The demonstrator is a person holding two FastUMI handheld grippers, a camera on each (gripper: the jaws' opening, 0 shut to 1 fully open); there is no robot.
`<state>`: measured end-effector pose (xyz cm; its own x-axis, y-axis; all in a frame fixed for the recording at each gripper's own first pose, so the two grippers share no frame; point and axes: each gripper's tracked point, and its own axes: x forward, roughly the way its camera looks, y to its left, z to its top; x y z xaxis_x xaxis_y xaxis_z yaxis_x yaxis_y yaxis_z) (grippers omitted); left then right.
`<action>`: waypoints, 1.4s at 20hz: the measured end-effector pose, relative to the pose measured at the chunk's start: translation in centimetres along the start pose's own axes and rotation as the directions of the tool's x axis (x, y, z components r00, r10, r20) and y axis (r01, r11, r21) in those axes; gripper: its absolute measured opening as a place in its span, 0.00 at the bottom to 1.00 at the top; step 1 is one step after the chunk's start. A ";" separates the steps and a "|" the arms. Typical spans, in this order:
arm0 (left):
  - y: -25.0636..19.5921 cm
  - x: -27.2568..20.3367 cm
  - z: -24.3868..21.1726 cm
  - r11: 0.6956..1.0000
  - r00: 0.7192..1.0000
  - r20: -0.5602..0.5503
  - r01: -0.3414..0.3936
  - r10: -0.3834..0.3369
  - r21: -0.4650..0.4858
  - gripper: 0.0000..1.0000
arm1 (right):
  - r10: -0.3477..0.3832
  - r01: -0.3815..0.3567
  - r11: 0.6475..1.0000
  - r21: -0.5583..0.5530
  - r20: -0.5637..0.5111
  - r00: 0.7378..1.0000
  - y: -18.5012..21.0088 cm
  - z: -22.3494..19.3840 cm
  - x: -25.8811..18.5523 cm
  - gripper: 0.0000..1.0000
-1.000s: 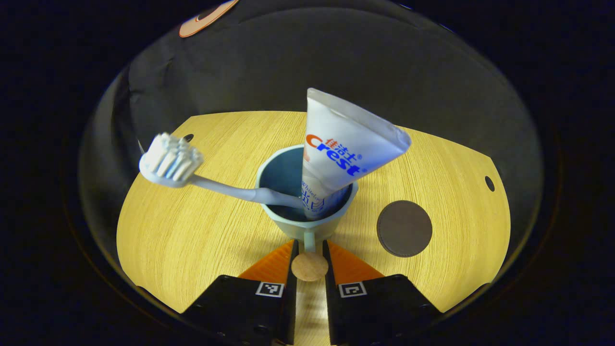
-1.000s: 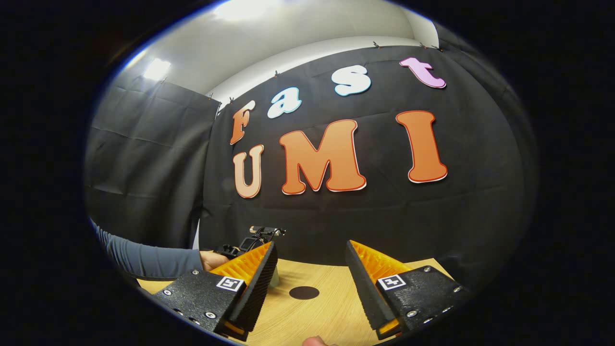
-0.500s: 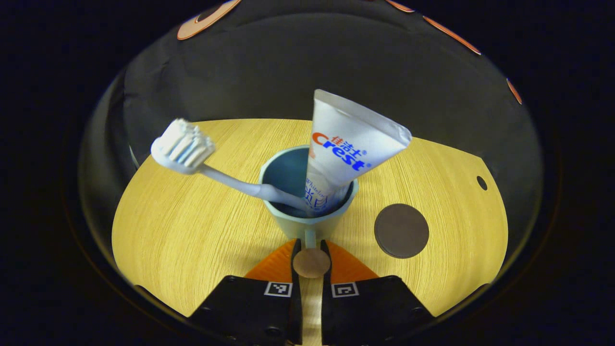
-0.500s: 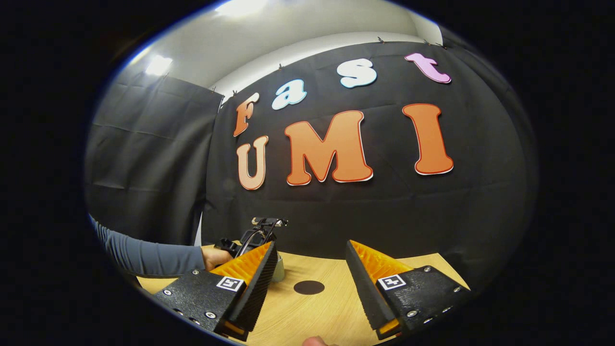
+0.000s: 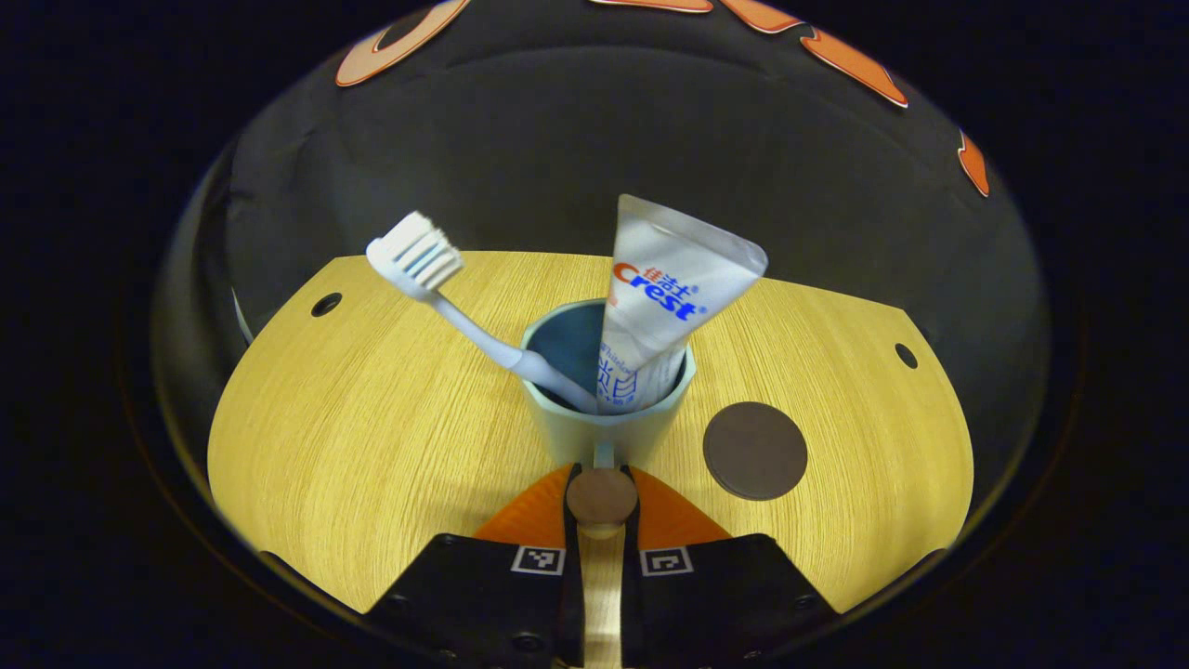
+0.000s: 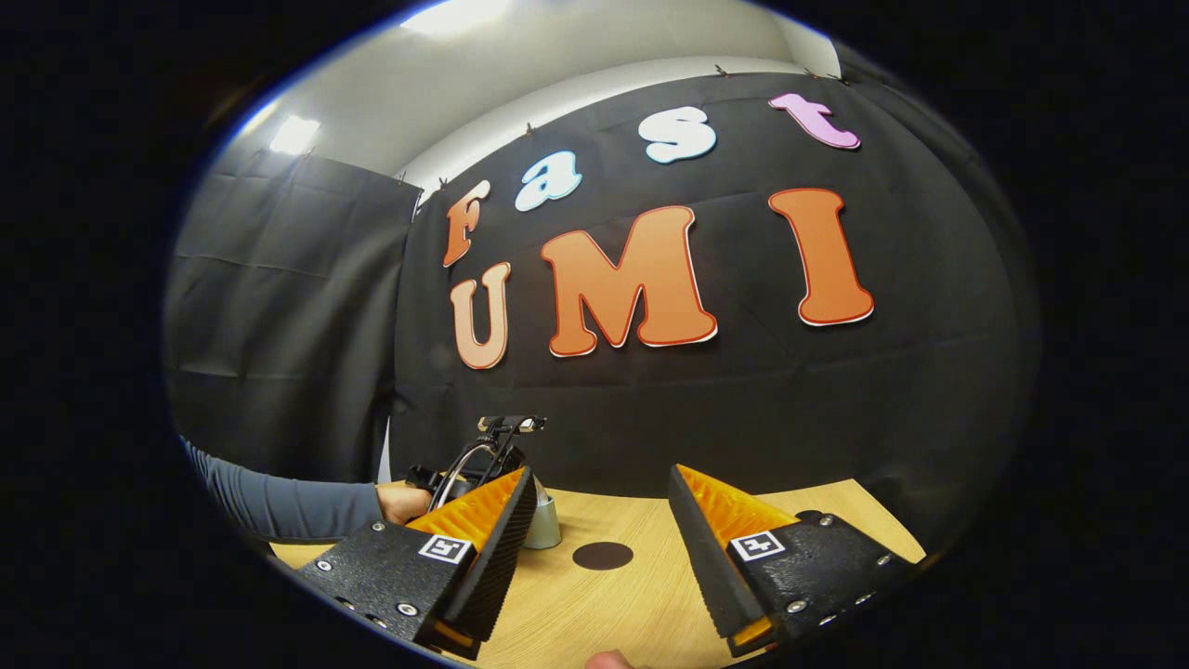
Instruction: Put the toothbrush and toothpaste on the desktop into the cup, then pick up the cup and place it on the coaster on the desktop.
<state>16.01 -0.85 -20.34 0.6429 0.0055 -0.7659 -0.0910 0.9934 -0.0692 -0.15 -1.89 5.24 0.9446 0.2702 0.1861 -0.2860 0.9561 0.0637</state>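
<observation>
Left gripper view showed the left gripper (image 5: 602, 483) clamped narrowly on the handle of the pale blue ceramic cup (image 5: 606, 427), which held a white toothbrush (image 5: 464, 311) leaning left and a white toothpaste tube (image 5: 664, 302). A round dark brown coaster (image 5: 754, 451) lay just right of it on the light wooden desktop (image 5: 372, 446). Right gripper view showed the right gripper (image 6: 602, 492) spread wide, holding nothing, above the desktop near the coaster (image 6: 602, 556).
</observation>
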 end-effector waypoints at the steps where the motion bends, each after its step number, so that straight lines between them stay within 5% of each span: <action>1: 0.2 0.3 0.3 1.000 1.000 0.009 -0.003 0.002 0.015 0.15 | -0.002 0.002 1.000 0.006 -0.003 1.000 0.0 -0.1 0.0 0.86; 7: 0.3 0.5 -0.1 0.998 1.000 -0.013 -0.011 0.012 0.063 0.16 | 0.001 -0.001 1.000 0.007 -0.014 1.000 0.1 -0.5 0.2 0.86; 12: 0.4 1.7 -0.3 0.995 0.998 -0.056 -0.019 0.025 0.101 0.27 | 0.012 -0.012 1.000 0.013 -0.019 1.000 0.6 -0.9 0.6 0.86; 17: 0.6 1.8 0.2 0.997 1.000 -0.019 0.000 0.001 0.071 0.16 | 0.004 -0.004 1.000 0.014 -0.020 1.000 0.5 -1.0 0.9 0.86; 28: -0.2 2.5 0.8 0.996 0.996 0.059 0.056 -0.060 0.068 0.12 | -0.018 0.018 1.000 0.019 -0.016 1.000 0.0 -1.0 1.5 0.86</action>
<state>18.27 -0.93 -21.74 0.6909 -0.0476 -0.7214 -0.0031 0.9976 -0.0687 1.44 -1.36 4.54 0.9519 0.2550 0.1697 -0.2720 0.9585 0.0854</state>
